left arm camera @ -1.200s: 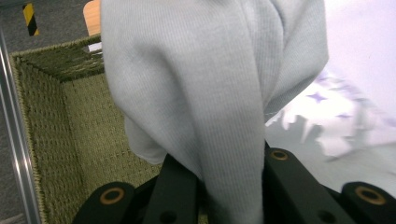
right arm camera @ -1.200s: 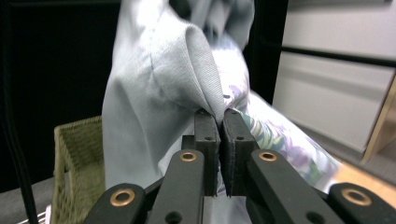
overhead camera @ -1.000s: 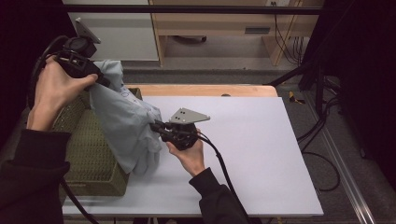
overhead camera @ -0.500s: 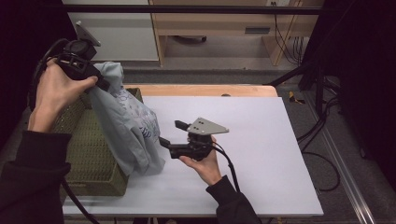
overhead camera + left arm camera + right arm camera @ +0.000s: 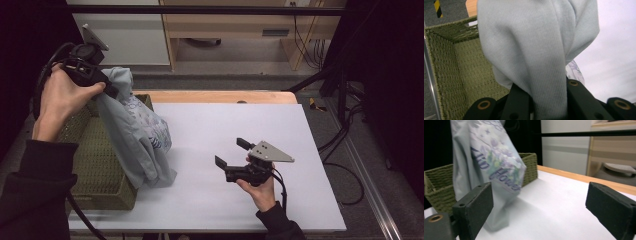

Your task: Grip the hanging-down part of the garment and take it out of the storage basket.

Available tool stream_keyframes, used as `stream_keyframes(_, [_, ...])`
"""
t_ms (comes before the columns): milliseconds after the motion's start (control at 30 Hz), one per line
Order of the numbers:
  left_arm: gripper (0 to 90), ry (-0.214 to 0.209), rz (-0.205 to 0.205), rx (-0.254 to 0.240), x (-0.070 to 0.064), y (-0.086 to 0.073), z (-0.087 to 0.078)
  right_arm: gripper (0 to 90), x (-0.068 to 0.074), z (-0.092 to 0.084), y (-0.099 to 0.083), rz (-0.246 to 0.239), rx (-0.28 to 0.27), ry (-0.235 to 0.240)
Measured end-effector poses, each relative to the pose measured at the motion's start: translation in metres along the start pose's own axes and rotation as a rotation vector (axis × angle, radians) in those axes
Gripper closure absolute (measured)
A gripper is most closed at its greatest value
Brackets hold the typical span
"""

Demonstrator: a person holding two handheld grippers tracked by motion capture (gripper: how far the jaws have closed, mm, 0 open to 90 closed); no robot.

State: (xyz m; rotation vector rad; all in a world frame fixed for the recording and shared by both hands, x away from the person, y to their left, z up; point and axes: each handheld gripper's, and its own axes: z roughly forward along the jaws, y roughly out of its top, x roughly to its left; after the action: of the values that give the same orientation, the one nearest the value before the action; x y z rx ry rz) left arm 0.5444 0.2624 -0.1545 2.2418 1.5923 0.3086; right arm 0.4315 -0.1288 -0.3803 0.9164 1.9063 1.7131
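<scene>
A white-topped table (image 5: 225, 150) with a pale wooden strip along its far edge is carrying the things. At about nine o'clock on it, a green woven basket (image 5: 95, 165) is sitting against the left edge, open side up. Just beside the basket, towards the centre, the lower end of a hanging light grey garment (image 5: 150, 165) with a printed front is resting on the white top.

- We count one pale grey-blue cotton garment with a lilac flower print (image 5: 137, 135), hanging at left of the frame.
- We count one olive-green woven rectangular basket (image 5: 95, 165), lower left.
- We count two black two-jaw grippers: left gripper (image 5: 107, 90), right gripper (image 5: 232, 152).
- We count one white-topped table (image 5: 300, 150).
</scene>
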Motion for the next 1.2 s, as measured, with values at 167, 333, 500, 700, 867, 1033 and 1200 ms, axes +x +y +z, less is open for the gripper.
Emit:
stream_keyframes(167, [80.2,-0.002,0.003,0.000,0.000,0.000,0.000,5.0,-0.013,-0.021,-0.009,0.008,-0.003,-0.034])
stream_keyframes(333, [80.2,-0.006,-0.002,-0.002,0.002,-0.001,0.000,2.7,-0.022,-0.042,-0.017,0.025,-0.018,-0.088])
stream_keyframes(500, [80.2,-0.007,-0.002,-0.002,0.003,-0.002,0.000,1.9,-0.028,-0.060,-0.027,0.026,0.001,-0.141])
stream_keyframes(700, [80.2,-0.009,-0.002,0.000,0.003,-0.002,0.000,0.7,-0.035,-0.076,-0.036,0.041,-0.018,-0.186])
stream_keyframes(867, [80.2,-0.008,-0.002,-0.001,0.003,-0.002,0.000,0.4,-0.038,-0.087,-0.045,0.052,-0.031,-0.222])
stream_keyframes(1033, [80.2,-0.008,0.003,-0.002,0.001,-0.001,0.000,0.3,-0.038,-0.092,-0.049,0.043,-0.035,-0.245])
stream_keyframes(1200, [80.2,-0.009,0.000,-0.002,0.002,-0.002,0.000,0.2,-0.034,-0.093,-0.050,0.027,-0.040,-0.239])
